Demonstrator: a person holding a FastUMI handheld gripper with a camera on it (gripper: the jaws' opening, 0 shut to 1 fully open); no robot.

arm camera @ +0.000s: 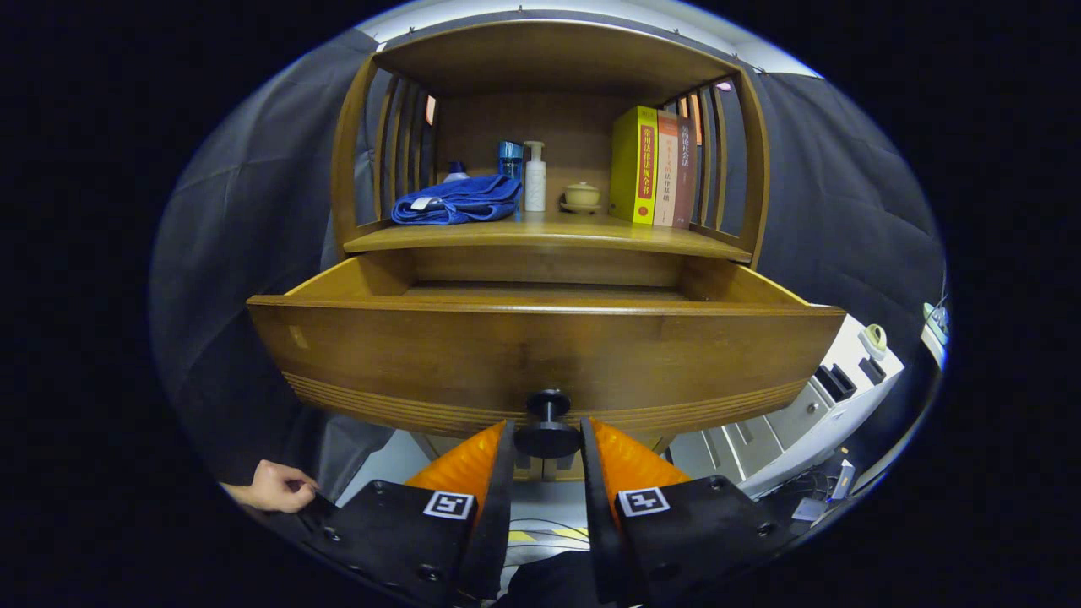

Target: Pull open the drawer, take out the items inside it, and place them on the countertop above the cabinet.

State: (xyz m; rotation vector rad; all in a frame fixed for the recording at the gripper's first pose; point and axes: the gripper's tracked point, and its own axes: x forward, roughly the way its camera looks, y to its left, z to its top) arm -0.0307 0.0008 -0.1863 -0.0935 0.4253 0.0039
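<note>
Gripper view puts my gripper (547,439) at the lower centre of the frame, its two fingers closed around the dark round knob (548,431) on the drawer (540,359), one finger pressing on each side. I see the wooden drawer pulled well out across the middle of the frame, its inside hidden behind the front panel. Above it the countertop (549,232) carries a folded blue towel (456,203), a white pump bottle (535,179), a small lidded jar (582,196) and upright books (654,165), while a hand (274,487) sits at lower left.
</note>
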